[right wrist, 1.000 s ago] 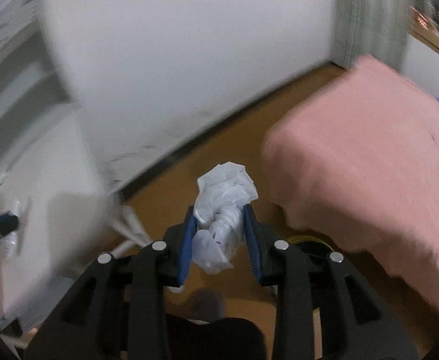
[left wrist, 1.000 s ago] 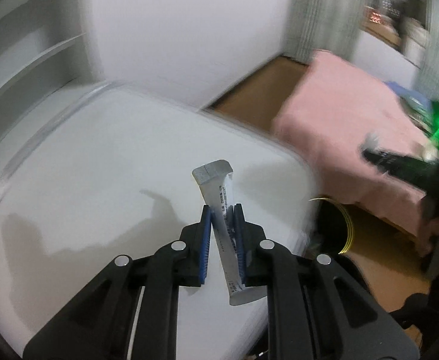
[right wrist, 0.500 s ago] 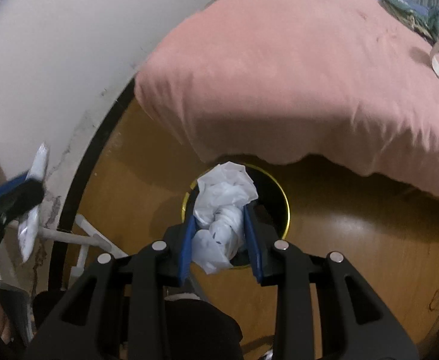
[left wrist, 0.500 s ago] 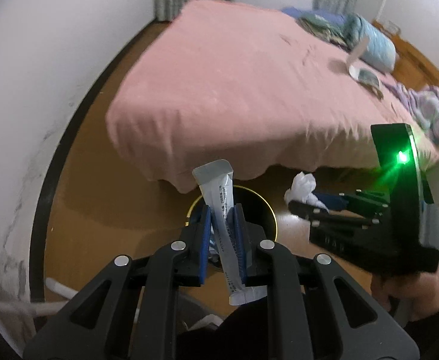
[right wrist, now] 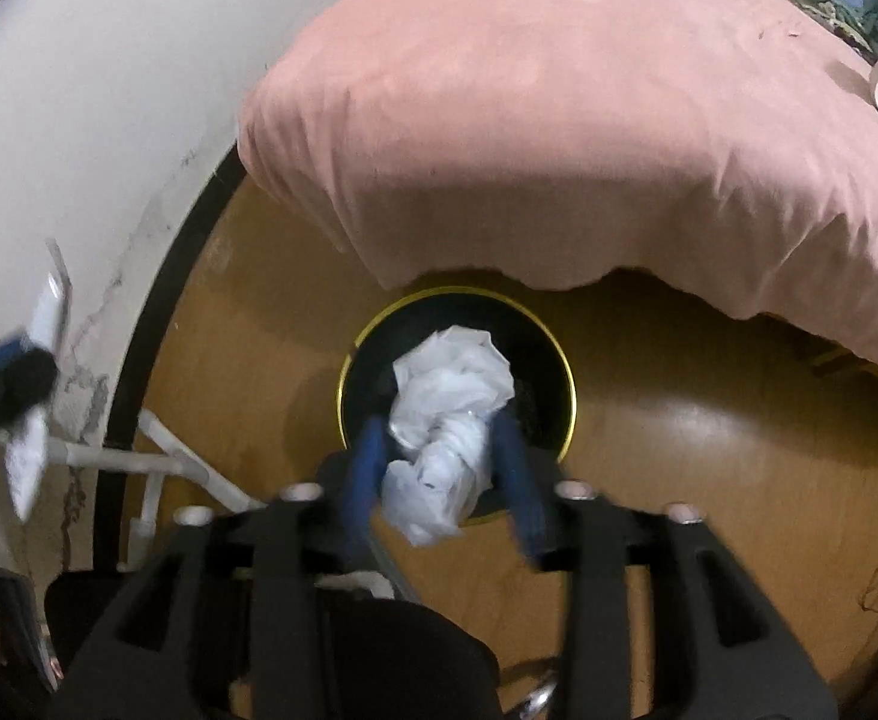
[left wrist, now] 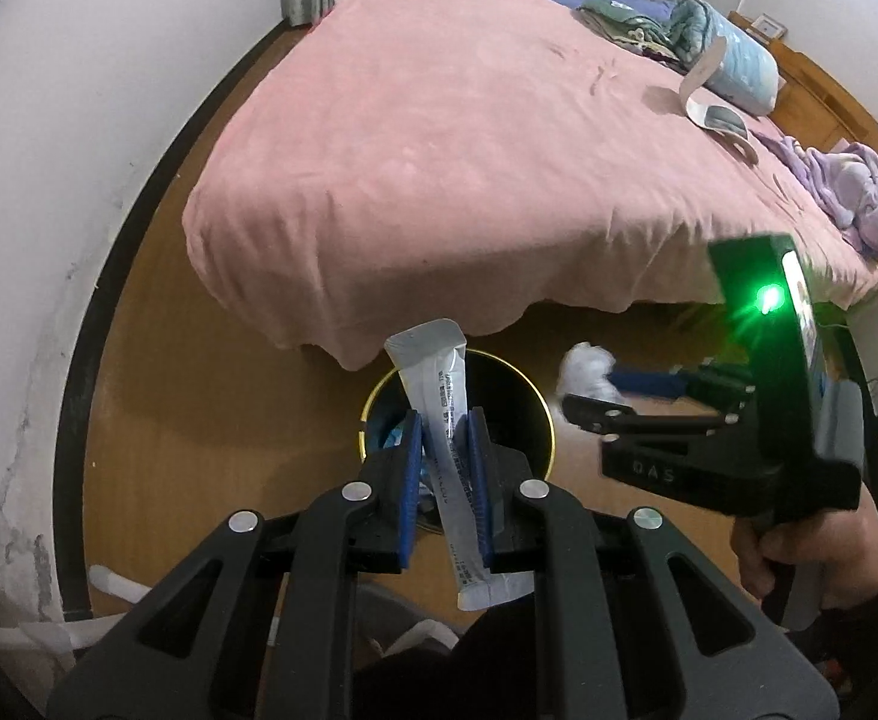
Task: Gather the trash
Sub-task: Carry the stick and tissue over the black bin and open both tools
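Note:
My left gripper [left wrist: 445, 420] is shut on a grey stick sachet [left wrist: 446, 414], held upright above the round black bin with a gold rim [left wrist: 514, 381] on the wooden floor. My right gripper [right wrist: 442, 426] is over the same bin [right wrist: 544, 348]. Its jaws have spread apart and the crumpled white tissue [right wrist: 448, 414] sits loosely between them, blurred. In the left wrist view the right gripper [left wrist: 595, 390] shows at the right with the tissue [left wrist: 586, 369] at its tips. The left gripper and its sachet [right wrist: 36, 372] show at the left edge of the right wrist view.
A bed with a pink cover [left wrist: 499, 150] overhangs the bin's far side. Clothes and a pillow [left wrist: 733, 60] lie on the bed. A white wall with a black skirting [left wrist: 96, 324] runs along the left. White pipes [right wrist: 156, 456] lie on the floor beside it.
Both grippers swung from the white table down over the bin. The right gripper's jaws have just opened wider around the tissue. The left gripper still holds the sachet.

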A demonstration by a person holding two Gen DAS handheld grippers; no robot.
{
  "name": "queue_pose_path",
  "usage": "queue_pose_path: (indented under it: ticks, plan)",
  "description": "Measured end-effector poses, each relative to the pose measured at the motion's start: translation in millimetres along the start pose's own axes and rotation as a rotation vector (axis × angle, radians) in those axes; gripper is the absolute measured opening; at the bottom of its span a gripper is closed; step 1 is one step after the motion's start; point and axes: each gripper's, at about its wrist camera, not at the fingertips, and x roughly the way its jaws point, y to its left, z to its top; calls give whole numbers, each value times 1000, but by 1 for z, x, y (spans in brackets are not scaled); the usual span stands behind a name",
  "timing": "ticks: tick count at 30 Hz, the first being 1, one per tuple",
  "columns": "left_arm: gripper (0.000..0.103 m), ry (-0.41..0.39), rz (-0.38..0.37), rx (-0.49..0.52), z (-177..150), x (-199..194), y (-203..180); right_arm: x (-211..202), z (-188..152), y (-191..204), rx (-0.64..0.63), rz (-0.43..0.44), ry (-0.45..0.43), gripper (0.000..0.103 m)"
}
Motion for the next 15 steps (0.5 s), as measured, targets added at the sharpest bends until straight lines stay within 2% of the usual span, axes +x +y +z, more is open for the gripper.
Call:
queue_pose_path:
  ticks: [4,12,15]
  plan:
    - [14,3,-2,0,1,0,-2,-5,2,-3,19,6,-26,74]
    - [14,6,-20,-7,1,2,-1,-6,2,-13,72,-8,-18,76]
    - [15,9,-52,-13,1,3,-1,-9,1,-16,89,-15,-34,77]
